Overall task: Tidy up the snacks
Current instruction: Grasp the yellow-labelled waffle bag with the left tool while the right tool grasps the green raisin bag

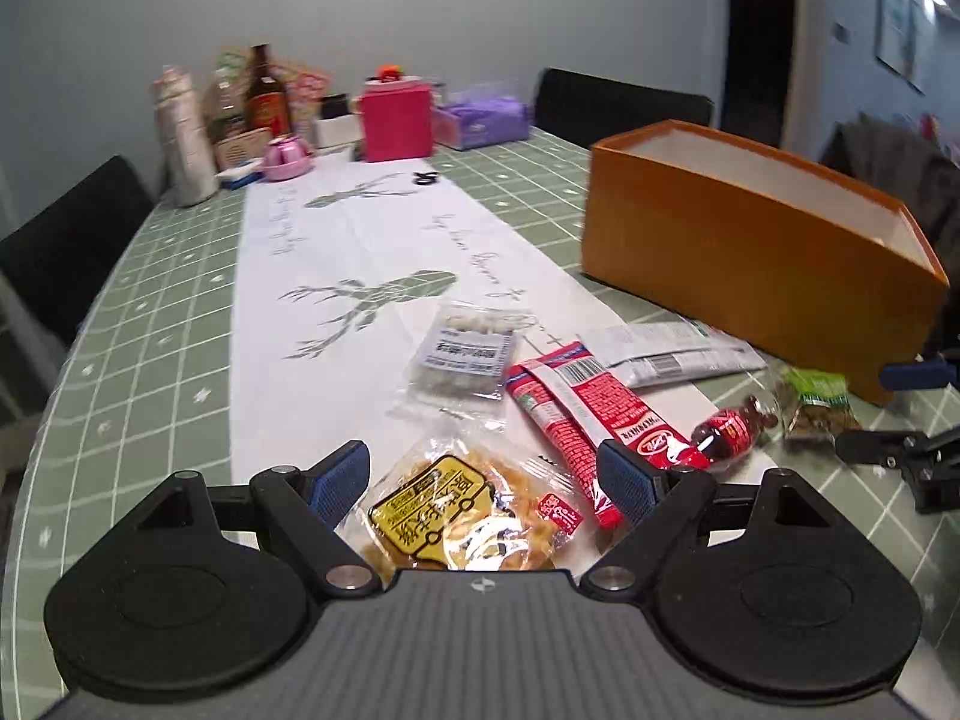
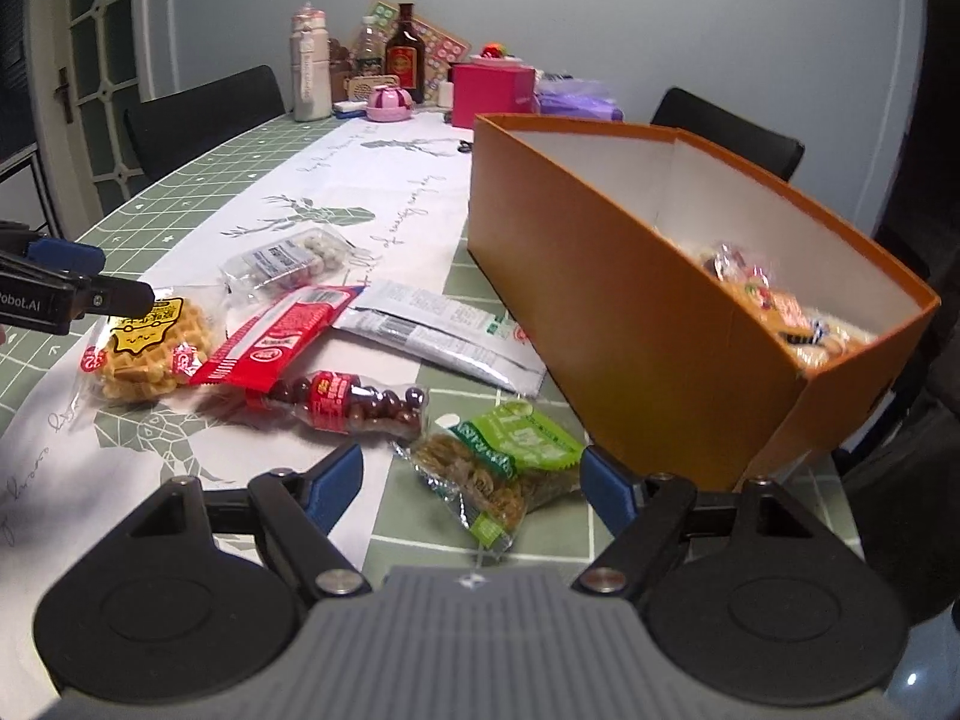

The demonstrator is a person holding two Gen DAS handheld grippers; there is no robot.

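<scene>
Both jaws apart. Left gripper [image 1: 483, 477] straddles waffle pack [image 1: 474, 516]; right gripper [image 2: 471, 474] straddles green nut pack [image 2: 498, 468]. Pinch each mid-pack, then drop in orange box [image 2: 630, 324] at 2 o'clock.

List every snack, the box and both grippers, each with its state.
Left gripper: open, around waffle pack.
Right gripper: open, around green pack.
Waffle pack: sealed, on table.
Green pack: sealed, on table.
Red sachets: flat, overlapping.
Candy bottle: on its side.
White pack: flat.
Clear pack: sealed.
Orange box: open, partly filled.
</scene>
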